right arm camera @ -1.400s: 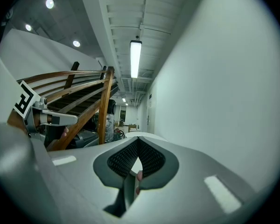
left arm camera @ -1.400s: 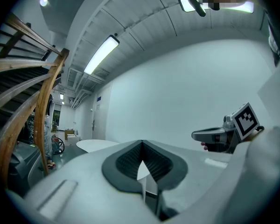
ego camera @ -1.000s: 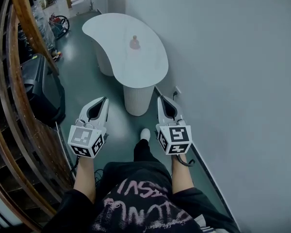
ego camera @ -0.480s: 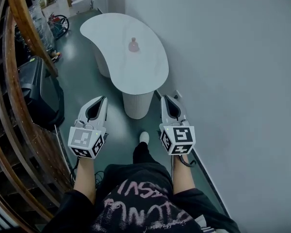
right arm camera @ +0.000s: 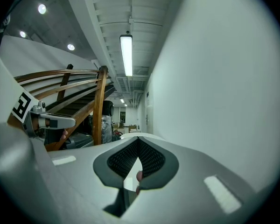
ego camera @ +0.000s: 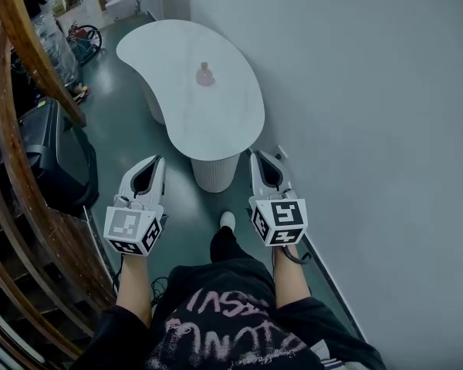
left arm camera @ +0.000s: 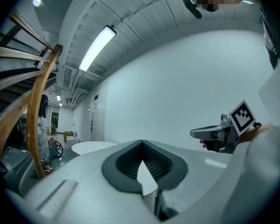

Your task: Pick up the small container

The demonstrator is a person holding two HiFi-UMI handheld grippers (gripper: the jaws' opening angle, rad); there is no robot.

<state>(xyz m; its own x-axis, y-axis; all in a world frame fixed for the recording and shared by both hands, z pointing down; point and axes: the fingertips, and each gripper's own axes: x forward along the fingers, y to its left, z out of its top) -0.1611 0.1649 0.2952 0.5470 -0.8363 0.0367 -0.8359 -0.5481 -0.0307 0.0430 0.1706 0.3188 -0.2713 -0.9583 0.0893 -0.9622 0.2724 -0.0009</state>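
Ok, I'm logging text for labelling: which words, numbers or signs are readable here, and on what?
Shirt: pink lettering, creased, not readable.
Left gripper and right gripper cubes: square marker patterns, no words.
Small container: too small to tell.
Blue wall sign: too small to read.

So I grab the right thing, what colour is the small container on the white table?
Pale pink; the small container shows best in the head view.

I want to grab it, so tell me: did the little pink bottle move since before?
No. The small container sits on the same spot of the white table, towards its wall-side edge. Only the whole view shifted a little.
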